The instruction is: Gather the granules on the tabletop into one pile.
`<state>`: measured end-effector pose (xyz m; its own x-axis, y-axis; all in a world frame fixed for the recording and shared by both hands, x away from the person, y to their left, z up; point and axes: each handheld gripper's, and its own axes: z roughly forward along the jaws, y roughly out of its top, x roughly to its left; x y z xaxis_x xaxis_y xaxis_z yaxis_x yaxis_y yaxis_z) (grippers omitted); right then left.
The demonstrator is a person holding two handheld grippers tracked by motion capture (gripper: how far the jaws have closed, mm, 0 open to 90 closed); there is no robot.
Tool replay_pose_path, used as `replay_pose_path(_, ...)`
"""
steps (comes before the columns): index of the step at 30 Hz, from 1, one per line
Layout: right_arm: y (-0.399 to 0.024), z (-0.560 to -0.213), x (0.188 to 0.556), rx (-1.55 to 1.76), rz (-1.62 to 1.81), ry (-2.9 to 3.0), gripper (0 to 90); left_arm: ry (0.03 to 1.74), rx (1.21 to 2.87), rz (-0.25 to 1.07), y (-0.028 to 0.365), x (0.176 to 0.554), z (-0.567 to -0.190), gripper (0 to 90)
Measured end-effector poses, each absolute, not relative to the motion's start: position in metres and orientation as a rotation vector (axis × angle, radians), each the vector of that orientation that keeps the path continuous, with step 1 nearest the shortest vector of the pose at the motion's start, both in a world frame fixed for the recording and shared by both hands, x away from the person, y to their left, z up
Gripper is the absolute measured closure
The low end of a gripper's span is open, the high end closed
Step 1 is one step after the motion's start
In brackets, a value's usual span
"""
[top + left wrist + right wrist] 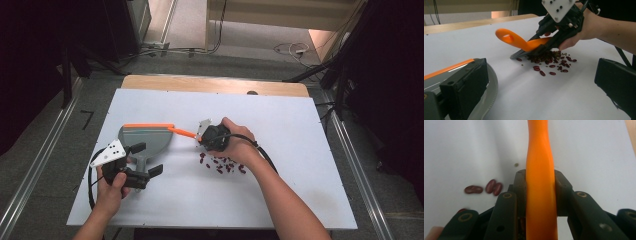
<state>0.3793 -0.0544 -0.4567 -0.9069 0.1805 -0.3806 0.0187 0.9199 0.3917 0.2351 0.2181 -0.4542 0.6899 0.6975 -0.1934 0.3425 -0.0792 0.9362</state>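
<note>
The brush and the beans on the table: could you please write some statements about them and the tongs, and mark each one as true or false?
1. The right tongs are shut on the orange handle of the brush. True.
2. The red beans lie inside the dustpan. False: they lie on the white table, at the head of the brush.
3. The left tongs stand open. True.
4. The dustpan is red all over. False: it is grey with an orange edge.
</note>
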Motion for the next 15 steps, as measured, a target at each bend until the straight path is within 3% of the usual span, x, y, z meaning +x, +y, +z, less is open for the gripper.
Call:
replay_pose_path(11,-0.064,-0.453,0.361,0.052,0.555,2.683,67.9,0.848,1.689,0.360,0.216,0.236,-0.455,0.0)
replay_pose_path(15,-0.070,-0.435,0.360,0.107,0.641,2.602,68.4,0.848,1.690,0.361,0.217,0.236,-0.455,0.0)
